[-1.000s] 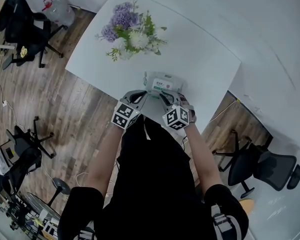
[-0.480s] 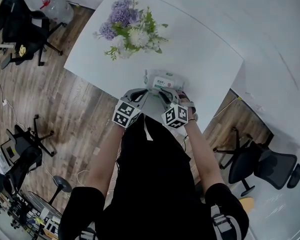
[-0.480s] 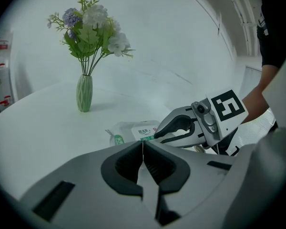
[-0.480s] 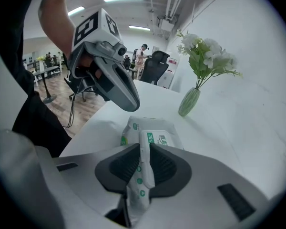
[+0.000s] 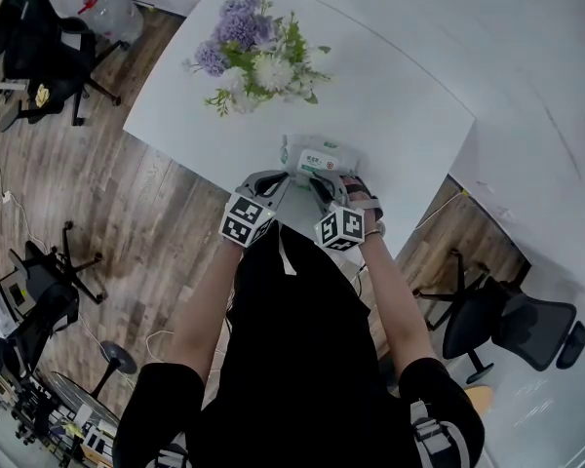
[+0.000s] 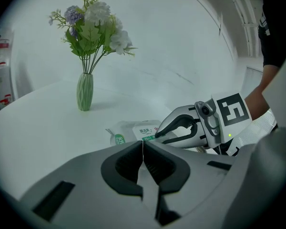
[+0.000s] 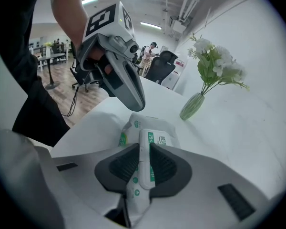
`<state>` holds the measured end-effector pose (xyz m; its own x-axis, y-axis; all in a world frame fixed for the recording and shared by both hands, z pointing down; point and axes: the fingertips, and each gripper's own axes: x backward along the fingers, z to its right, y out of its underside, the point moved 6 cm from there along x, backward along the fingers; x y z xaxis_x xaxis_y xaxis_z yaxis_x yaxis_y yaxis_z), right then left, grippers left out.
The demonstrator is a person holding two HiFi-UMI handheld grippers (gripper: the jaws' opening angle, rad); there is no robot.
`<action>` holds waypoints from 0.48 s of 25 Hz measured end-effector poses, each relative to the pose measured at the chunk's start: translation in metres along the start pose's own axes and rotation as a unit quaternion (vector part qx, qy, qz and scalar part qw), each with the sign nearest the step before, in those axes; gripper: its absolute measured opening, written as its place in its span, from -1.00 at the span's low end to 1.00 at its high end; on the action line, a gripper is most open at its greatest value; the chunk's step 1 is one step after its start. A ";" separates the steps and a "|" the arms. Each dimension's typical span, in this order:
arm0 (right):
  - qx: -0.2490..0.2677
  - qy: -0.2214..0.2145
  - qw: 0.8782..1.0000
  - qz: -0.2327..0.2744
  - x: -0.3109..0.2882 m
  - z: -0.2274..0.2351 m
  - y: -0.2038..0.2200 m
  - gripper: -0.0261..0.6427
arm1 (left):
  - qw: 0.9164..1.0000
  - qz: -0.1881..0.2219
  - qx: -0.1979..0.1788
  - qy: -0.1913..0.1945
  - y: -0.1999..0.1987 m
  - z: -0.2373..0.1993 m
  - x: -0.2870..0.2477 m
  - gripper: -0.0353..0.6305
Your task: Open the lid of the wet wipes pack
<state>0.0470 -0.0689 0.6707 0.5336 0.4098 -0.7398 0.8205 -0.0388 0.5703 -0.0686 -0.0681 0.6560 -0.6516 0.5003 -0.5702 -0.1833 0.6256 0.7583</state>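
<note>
The wet wipes pack (image 5: 319,154) lies near the table's front edge; it is white with green print. My right gripper (image 5: 322,177) is shut on its white lid (image 7: 148,159), and the lid's edge stands between the jaws (image 7: 144,152). The left gripper view shows the pack (image 6: 133,129) with the right gripper (image 6: 157,136) pinching its near side. My left gripper (image 5: 276,179) hovers just left of the pack, shut and empty (image 6: 142,146). Seen from the right gripper view, the left gripper (image 7: 137,104) hangs above the pack's far end without touching it.
A green vase (image 6: 85,92) of white and purple flowers (image 5: 256,57) stands farther back on the white table (image 5: 390,96). Office chairs (image 5: 507,325) stand on the wooden floor to the right and at the far left (image 5: 49,47).
Almost nothing differs. The right gripper has shifted very slightly leftward at the pack; the left gripper holds its place.
</note>
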 end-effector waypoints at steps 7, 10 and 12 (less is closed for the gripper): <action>0.035 -0.002 0.999 -0.011 -0.001 0.000 -0.001 -0.66 | 1.000 -0.010 0.004 0.006 0.006 0.001 -0.007 -0.82; 0.022 -0.007 1.000 -0.008 -0.002 0.002 0.000 -0.66 | 1.000 -0.017 0.004 0.011 0.008 0.001 -0.012 -0.82; 0.009 -0.013 1.000 -0.007 -0.002 0.004 0.000 -0.65 | 1.000 -0.020 0.004 0.016 0.008 0.001 -0.017 -0.82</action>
<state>0.0469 -0.0732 0.6709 0.5276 0.3865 -0.7564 0.8311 -0.0505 0.5539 -0.0584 -0.0706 0.6711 -0.6671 0.4547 -0.5900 -0.2048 0.6496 0.7322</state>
